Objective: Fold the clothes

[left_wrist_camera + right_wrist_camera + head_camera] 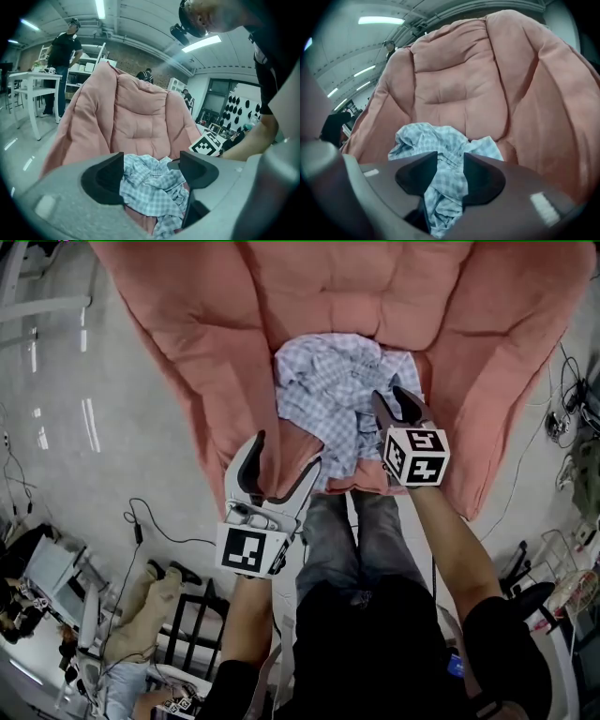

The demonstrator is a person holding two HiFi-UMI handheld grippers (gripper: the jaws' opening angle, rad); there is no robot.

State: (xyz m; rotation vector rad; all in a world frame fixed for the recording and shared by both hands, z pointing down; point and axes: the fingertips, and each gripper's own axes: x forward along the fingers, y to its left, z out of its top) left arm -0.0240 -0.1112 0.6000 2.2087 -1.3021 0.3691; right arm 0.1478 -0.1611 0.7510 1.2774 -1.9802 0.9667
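Observation:
A crumpled blue-and-white checked shirt (337, 395) lies in the seat of a big pink padded lounge chair (206, 352), one part hanging over the seat's front edge. My left gripper (289, 451) hovers at the seat's front left with its jaws wide open and nothing between them. In its own view the left gripper (152, 164) frames the shirt (150, 187) a little way ahead. My right gripper (392, 397) is over the shirt's right side, jaws narrowed but apart. The right gripper (450, 164) shows the shirt (440, 140) through the gap; I see no pad pressing on it.
The chair's back (459, 84) and side wings rise around the seat. The person's legs in jeans (337, 540) stand at the seat's front. Cables (159, 521) and a black stool frame (187, 615) lie on the grey floor at left. A white table (28, 79) stands far left.

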